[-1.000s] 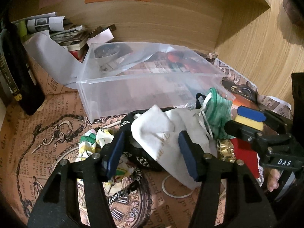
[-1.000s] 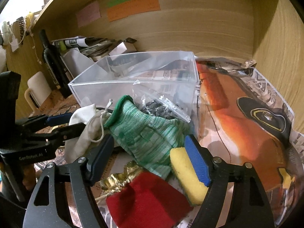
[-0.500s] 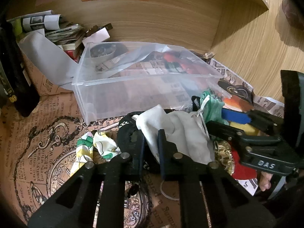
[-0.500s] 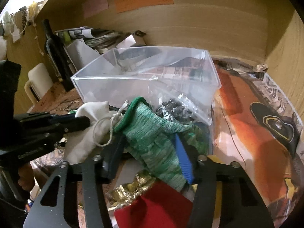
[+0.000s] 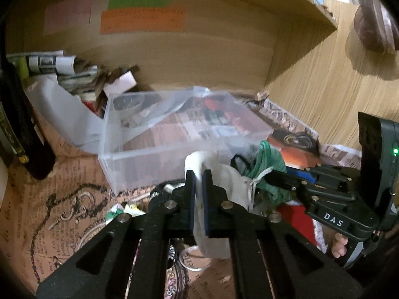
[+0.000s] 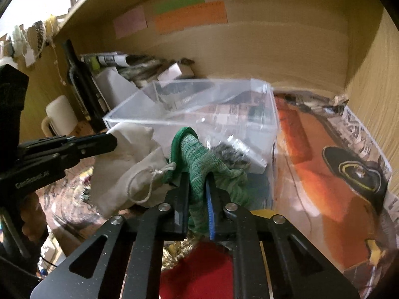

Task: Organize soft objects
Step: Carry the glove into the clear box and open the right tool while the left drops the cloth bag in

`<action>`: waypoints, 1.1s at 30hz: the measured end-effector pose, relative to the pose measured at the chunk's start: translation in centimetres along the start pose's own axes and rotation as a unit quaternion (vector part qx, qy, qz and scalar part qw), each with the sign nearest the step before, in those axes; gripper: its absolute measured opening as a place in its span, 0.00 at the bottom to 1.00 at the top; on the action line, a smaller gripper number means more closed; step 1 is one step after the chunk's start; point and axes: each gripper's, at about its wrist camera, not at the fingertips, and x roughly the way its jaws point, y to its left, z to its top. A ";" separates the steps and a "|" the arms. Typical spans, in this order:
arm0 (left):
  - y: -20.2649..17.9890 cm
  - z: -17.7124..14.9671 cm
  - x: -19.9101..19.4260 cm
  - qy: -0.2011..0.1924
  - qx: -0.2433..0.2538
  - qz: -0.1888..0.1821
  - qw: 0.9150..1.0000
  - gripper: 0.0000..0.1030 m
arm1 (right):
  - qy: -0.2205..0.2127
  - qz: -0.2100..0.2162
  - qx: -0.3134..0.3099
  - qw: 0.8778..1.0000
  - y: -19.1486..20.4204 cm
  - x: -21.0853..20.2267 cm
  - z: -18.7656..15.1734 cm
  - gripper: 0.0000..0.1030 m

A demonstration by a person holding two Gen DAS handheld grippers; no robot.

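My left gripper (image 5: 198,174) is shut on a white drawstring pouch (image 5: 229,182) and holds it lifted just in front of the clear plastic box (image 5: 124,159). The pouch also shows in the right wrist view (image 6: 129,157). My right gripper (image 6: 198,177) is shut on a green knitted glove (image 6: 197,149), raised near the box's front wall (image 6: 224,129). The glove shows to the right of the pouch in the left wrist view (image 5: 269,159). The two grippers are side by side, close together.
A red cloth (image 6: 197,274), a gold trinket (image 6: 179,249) and a clear bag of dark bits (image 6: 232,149) lie under the right gripper. A patterned scarf (image 5: 122,211) and black braided cord lie under the left. A dark bottle (image 5: 15,134) and paper stack (image 5: 74,74) stand at back left.
Both grippers closed from open: the left on the white pouch, the right on the green glove. Both have lifted their items up from the pile toward the box.
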 end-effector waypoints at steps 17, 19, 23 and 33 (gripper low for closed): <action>2.1 1.9 -0.7 -0.009 -0.020 0.000 1.000 0.32 | -0.105 -0.005 0.004 0.994 -0.9 -4.4 4.4 0.10; 2.6 1.2 0.1 0.010 -0.031 -0.009 0.999 0.42 | -0.108 -0.005 0.006 0.994 -1.1 -4.4 4.5 0.10; 2.5 -0.2 1.7 0.049 -0.033 -0.020 0.998 0.43 | -0.107 -0.009 0.009 0.994 -1.2 -4.4 4.3 0.10; 1.2 -2.3 5.1 0.101 -0.026 -0.045 0.993 0.22 | -0.095 -0.010 0.012 0.995 -1.4 -4.1 4.0 0.10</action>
